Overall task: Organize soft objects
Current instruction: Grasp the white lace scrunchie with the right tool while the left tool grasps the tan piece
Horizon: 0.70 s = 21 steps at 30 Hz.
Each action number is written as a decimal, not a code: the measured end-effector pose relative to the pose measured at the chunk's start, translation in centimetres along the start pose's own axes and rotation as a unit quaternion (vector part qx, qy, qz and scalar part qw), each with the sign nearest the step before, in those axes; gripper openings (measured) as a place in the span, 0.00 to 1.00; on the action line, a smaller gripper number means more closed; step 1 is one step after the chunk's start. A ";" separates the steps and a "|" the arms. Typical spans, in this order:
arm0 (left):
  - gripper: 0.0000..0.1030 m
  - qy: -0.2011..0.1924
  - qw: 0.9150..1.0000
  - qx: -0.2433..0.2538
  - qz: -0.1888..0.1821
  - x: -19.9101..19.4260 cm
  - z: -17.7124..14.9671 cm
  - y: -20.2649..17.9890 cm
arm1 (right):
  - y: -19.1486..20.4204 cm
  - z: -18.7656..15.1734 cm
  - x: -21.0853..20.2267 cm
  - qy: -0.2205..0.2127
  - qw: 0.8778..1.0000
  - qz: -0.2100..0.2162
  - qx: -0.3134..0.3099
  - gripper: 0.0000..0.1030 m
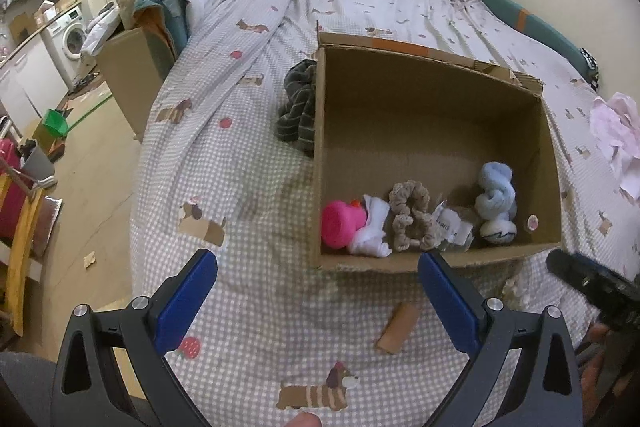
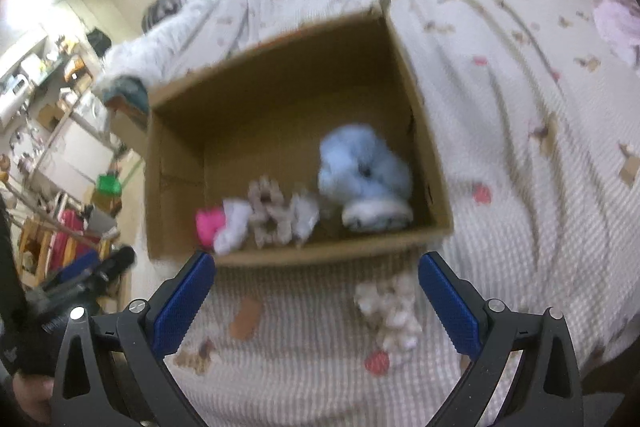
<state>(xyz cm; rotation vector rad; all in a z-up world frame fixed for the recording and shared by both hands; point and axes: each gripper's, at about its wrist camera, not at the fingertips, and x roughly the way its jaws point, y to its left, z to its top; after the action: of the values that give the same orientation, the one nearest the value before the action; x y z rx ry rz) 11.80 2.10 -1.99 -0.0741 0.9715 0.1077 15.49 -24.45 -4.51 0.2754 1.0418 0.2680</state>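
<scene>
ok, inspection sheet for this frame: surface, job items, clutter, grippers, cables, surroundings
Surface: bed, checked dog-print sheet, wrinkled.
Job's things: open box holds pink roll, white sock, beige scrunchie, blue roll. Dark cloth beside box, outside. Pale scrunchie on sheet before box.
Clutter: cardboard scrap; pink cloth.
Grippers: left gripper and right gripper open, empty.
Cables: nothing seen.
Surroundings: washing machine, shelves, second carton.
</scene>
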 end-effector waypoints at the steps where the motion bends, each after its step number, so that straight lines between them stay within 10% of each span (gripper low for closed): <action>1: 0.97 0.002 1.000 -0.001 0.001 0.0 -0.2 0.1 | -0.2 -0.3 0.2 0.009 1.000 -0.004 0.002 1.00; 11: 0.97 0.020 1.000 -0.002 -0.019 0.3 -0.4 -0.5 | -5.4 -1.4 1.7 0.084 0.994 -0.014 0.075 0.87; 21: 0.93 0.043 0.998 0.018 -0.040 1.0 -1.1 -0.8 | -3.0 -2.5 7.9 0.167 0.981 -0.102 -0.006 0.81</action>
<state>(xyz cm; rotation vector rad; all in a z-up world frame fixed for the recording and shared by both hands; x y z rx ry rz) 11.53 1.19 -3.41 -0.0849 1.0541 0.0124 17.33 -24.32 -13.17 0.1130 1.3901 0.1369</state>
